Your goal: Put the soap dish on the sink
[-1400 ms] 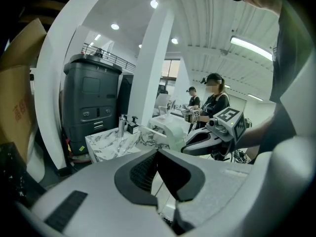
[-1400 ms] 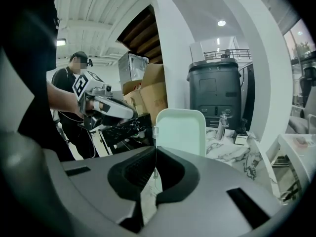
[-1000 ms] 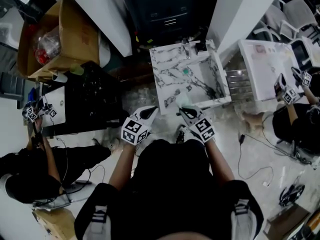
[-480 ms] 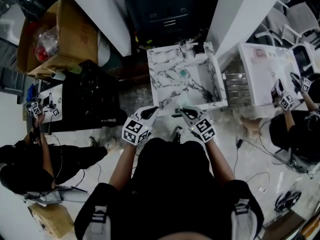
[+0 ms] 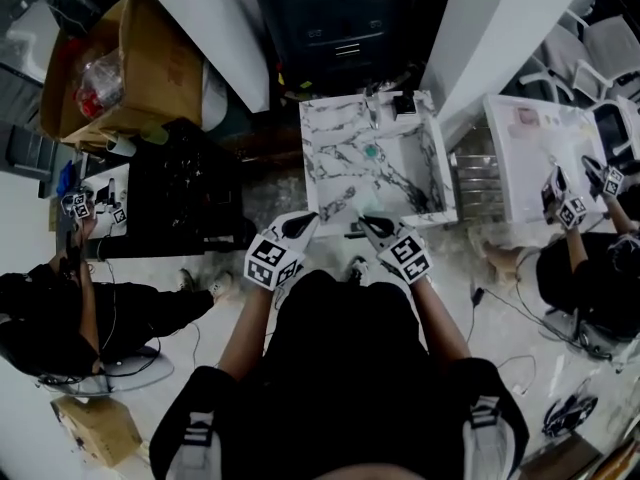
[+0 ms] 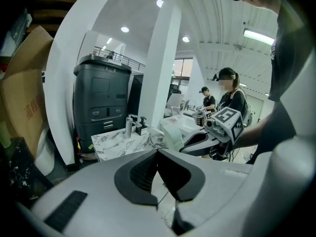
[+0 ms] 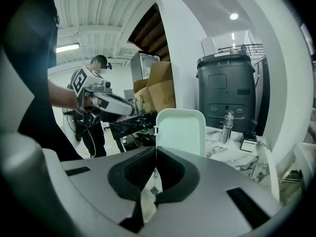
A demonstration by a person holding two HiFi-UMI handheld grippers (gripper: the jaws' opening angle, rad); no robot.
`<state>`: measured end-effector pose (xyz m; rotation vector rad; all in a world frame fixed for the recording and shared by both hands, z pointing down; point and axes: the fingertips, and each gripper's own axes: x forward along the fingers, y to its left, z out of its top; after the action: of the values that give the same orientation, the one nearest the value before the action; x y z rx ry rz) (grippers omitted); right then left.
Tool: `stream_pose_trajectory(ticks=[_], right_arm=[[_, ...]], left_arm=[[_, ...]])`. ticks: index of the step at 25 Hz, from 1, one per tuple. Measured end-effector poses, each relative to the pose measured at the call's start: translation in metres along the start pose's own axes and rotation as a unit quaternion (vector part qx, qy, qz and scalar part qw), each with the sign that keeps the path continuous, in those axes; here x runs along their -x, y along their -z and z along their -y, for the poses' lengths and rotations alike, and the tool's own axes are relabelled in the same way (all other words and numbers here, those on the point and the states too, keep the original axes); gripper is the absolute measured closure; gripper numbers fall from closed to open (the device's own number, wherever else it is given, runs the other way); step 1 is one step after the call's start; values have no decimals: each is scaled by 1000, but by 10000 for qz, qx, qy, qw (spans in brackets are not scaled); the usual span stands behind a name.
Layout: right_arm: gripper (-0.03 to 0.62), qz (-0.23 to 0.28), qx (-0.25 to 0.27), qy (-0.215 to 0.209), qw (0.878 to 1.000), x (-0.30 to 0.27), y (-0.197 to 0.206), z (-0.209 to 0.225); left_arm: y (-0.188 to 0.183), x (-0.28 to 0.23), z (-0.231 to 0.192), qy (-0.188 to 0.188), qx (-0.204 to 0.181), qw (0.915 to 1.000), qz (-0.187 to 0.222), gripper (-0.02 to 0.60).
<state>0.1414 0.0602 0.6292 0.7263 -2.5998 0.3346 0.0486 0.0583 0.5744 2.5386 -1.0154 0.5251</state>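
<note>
Right gripper [image 7: 156, 154]: jaws pinch the lower edge of the dish.
Dish [image 7: 181, 131]: pale green, upright above the jaws, in the air at the sink's near edge.
Left gripper [image 6: 158, 154]: jaws pressed together, nothing between them; just beside the right gripper.
Sink [image 5: 330, 168]: marble-patterned, faucet [image 7: 227, 125] at its far side.
</note>
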Motion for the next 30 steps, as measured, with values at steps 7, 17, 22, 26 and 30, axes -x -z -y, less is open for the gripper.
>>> stream_pose_trajectory(ticks=[7, 17, 22, 26, 30], right_arm=[[595, -71, 87, -164, 9998, -15, 0, 0], [595, -351, 11, -108, 9993, -42, -17, 8], [595, -445, 59, -37, 9990, -61, -31, 23], [595, -470, 139, -5, 9988, -76, -35, 32], [595, -600, 36, 60, 9982, -89, -35, 38]], left_arm=[[9, 8, -13, -158, 211, 9997, 12, 583], [8, 1, -53, -39, 421, 9991, 5, 583], [-8, -14, -75, 133, 350, 9993, -3, 583], [-11, -19, -93, 221, 346, 9991, -48, 583], [-11, -20, -113, 244, 381, 9990, -70, 583]])
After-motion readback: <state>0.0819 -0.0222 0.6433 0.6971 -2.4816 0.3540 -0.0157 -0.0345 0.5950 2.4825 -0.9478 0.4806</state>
